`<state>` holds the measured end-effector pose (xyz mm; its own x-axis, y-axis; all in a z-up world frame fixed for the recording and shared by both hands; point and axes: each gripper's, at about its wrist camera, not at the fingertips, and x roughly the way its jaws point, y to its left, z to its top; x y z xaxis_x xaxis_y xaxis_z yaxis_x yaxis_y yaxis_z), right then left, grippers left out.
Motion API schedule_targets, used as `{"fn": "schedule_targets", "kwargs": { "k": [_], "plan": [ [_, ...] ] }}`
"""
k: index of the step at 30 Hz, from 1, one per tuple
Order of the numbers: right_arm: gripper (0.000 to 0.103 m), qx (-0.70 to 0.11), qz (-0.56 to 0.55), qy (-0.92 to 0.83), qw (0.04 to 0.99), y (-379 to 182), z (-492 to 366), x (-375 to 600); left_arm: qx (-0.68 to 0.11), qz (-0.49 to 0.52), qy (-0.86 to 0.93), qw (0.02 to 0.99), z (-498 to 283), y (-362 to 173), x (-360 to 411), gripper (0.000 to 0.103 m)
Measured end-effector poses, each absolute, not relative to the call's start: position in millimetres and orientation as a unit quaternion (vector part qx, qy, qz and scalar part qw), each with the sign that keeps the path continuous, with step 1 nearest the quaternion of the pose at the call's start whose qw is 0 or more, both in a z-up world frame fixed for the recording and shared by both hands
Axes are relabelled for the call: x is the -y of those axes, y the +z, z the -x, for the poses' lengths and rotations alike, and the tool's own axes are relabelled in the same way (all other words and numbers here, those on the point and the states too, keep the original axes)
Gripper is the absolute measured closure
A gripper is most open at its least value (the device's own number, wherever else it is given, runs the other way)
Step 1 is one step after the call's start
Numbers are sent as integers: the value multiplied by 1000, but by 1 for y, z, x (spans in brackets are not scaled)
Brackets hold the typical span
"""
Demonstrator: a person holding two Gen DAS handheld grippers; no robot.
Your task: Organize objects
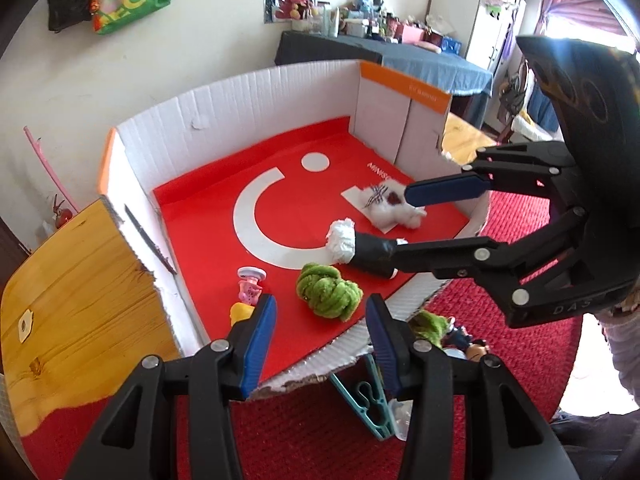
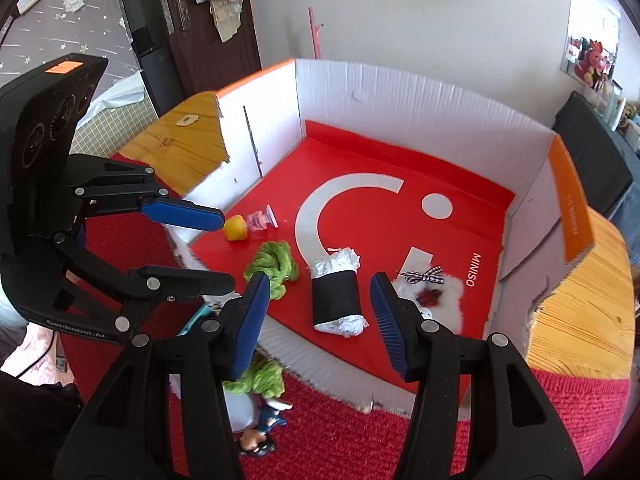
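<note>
A white cardboard box [image 1: 240,120] [image 2: 400,92] with a red floor holds a green fluffy ball [image 1: 328,292] [image 2: 272,268], a yellow toy [image 1: 240,312] [image 2: 236,228], a pink figure [image 1: 250,284] [image 2: 260,220], a white fluffy item with a checked bow [image 1: 392,208] [image 2: 432,292] and a black roll with white ends [image 1: 360,248] [image 2: 336,296]. My right gripper [image 2: 320,320] [image 1: 404,224] is open above the roll, which lies on the floor clear of both pads. My left gripper [image 1: 322,344] [image 2: 226,250] hangs open over the box's torn front edge, holding nothing.
Outside the box's front edge, on a red mat [image 1: 320,440], lie a second green fluffy piece [image 1: 432,324] [image 2: 260,380], small figurines [image 1: 468,346] [image 2: 260,436] and a teal peg [image 1: 364,400]. A wooden table [image 1: 72,280] [image 2: 580,320] carries everything. A cluttered shelf stands behind.
</note>
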<state>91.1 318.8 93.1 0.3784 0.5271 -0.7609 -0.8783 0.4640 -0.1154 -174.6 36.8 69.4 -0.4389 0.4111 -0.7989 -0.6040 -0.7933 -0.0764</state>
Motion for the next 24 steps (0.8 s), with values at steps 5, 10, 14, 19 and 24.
{"fn": "schedule_targets", "kwargs": {
  "k": [5, 10, 14, 19, 24],
  "plan": [
    [49, -322, 252, 445, 797, 106, -78, -311, -95, 415, 856, 292, 162, 83, -30, 54],
    [45, -307, 238, 444, 808, 119, -62, -300, -74, 393, 871, 284, 143, 96, -22, 46],
    [41, -294, 233, 436, 818, 126, -48, -291, -63, 377, 882, 276, 128, 104, -16, 46],
    [37, -274, 224, 426, 833, 131, -29, -277, -40, 353, 898, 260, 109, 113, -8, 40],
    [28, -254, 209, 410, 851, 132, -9, -263, -25, 330, 911, 245, 89, 117, -3, 35]
  ]
}}
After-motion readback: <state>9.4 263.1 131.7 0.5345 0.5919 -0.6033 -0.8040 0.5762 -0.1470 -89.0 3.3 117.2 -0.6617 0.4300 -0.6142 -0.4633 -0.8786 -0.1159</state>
